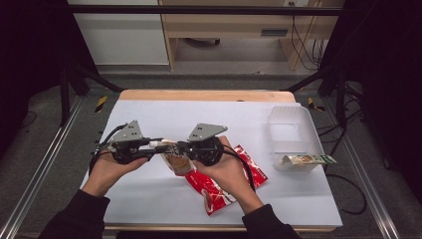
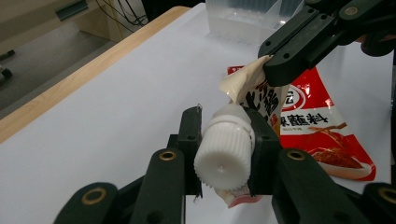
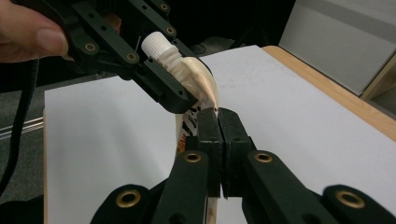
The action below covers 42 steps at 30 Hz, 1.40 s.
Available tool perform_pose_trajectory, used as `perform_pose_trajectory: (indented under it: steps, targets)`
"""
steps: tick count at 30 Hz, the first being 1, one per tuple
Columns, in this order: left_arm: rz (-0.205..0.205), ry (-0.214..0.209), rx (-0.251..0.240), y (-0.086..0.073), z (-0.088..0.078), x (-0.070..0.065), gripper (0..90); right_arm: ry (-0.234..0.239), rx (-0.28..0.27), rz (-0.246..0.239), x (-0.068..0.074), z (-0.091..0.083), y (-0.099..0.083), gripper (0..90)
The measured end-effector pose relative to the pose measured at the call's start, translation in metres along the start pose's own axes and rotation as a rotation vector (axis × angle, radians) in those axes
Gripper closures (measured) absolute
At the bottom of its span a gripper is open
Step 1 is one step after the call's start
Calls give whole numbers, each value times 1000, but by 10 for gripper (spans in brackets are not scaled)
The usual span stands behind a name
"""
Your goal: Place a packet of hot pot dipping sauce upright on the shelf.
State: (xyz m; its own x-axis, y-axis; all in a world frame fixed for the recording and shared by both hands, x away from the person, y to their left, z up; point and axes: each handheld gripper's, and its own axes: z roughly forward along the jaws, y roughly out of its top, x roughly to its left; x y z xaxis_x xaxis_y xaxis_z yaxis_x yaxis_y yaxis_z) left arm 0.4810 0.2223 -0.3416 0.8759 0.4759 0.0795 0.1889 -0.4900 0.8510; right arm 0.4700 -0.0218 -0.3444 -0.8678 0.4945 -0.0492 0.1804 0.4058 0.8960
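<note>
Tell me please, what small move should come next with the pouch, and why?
Probably twist the left hand-held gripper to loosen the white cap: its jaws clamp the cap, while the right hand-held gripper pinches the pouch edge, holding it above the table.

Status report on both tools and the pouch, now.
Left tool clamped on pouch cap. Right tool pinching pouch edge, above table. Red packet beneath; nothing in the way.
</note>
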Motion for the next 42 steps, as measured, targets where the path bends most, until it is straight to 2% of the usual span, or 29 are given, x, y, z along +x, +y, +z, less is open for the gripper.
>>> perform_pose_trajectory:
  steps: [7, 14, 18, 22, 31, 35, 37, 42]
  targets:
    - [50, -18, 39, 31, 14, -9, 721, -43, -9, 1, -10, -25, -3, 891]
    - [76, -33, 41, 53, 28, -19, 722, -82, -11, -2, -18, -49, -8, 890]
    - [72, -45, 41, 60, 35, -23, 722, -96, -16, -3, -21, -59, -11, 890]
    - [88, -48, 59, 65, 40, -25, 723, -103, -16, 5, -24, -63, -15, 889]
    - [122, -46, 78, 72, 43, -29, 725, -110, 32, -12, -26, -67, -15, 869]
    - [142, -43, 82, 74, 43, -30, 725, -117, 69, -28, -28, -69, -11, 809]
    - [149, -45, 87, 73, 43, -30, 725, -127, 102, -47, -29, -69, -8, 713]
    - [166, -43, 103, 71, 42, -29, 725, -155, 194, -157, -31, -71, 3, 521]
